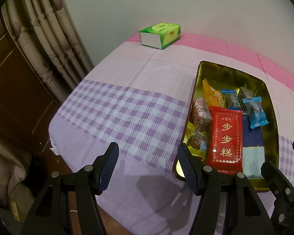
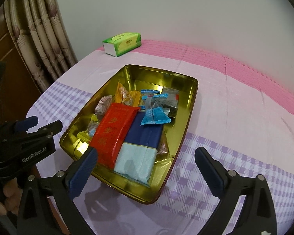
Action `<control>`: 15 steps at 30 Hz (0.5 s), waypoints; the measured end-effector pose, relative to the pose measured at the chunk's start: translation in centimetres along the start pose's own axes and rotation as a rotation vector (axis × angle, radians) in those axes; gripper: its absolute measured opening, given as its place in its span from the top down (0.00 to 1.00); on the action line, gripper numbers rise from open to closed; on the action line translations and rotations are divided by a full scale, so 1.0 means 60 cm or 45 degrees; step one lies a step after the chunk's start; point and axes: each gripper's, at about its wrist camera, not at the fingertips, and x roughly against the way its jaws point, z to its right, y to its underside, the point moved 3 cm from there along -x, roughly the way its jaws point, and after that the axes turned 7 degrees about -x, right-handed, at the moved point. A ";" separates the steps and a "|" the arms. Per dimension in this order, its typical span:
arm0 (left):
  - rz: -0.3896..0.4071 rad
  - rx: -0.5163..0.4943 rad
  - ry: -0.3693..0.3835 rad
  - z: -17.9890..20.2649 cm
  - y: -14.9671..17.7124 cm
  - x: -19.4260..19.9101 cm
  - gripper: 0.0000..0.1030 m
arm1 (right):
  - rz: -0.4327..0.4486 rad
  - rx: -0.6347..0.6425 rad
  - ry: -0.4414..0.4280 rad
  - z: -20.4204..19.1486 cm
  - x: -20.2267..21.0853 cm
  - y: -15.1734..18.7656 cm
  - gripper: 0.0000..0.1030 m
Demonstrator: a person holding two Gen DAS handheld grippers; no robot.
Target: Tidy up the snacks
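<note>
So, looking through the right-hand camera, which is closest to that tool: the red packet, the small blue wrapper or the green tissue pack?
1. Red packet: in the gold tin's near left, just ahead of the right tool.
2. Small blue wrapper: mid-tin, farther in.
3. Green tissue pack: beyond the tin, by the wall.

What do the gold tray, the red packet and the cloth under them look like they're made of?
Gold tray: likely thin metal, polished; its walls mirror the light and the snacks.
Red packet: probably glossy plastic film; it crinkles, glints, and has a crimped, serrated end.
Cloth: woven fabric, matte, likely cotton; fold creases show, with a printed purple check and pink stripes.
</note>
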 end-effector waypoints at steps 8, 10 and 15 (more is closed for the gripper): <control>-0.001 -0.003 -0.002 0.001 0.001 0.000 0.39 | -0.007 -0.008 0.008 0.000 -0.002 0.001 0.04; -0.002 -0.001 -0.001 0.001 0.002 -0.001 0.39 | -0.007 -0.010 0.007 -0.001 -0.002 0.001 0.04; -0.003 -0.003 -0.001 0.002 0.002 -0.001 0.39 | -0.012 -0.008 0.003 -0.001 -0.004 0.001 0.04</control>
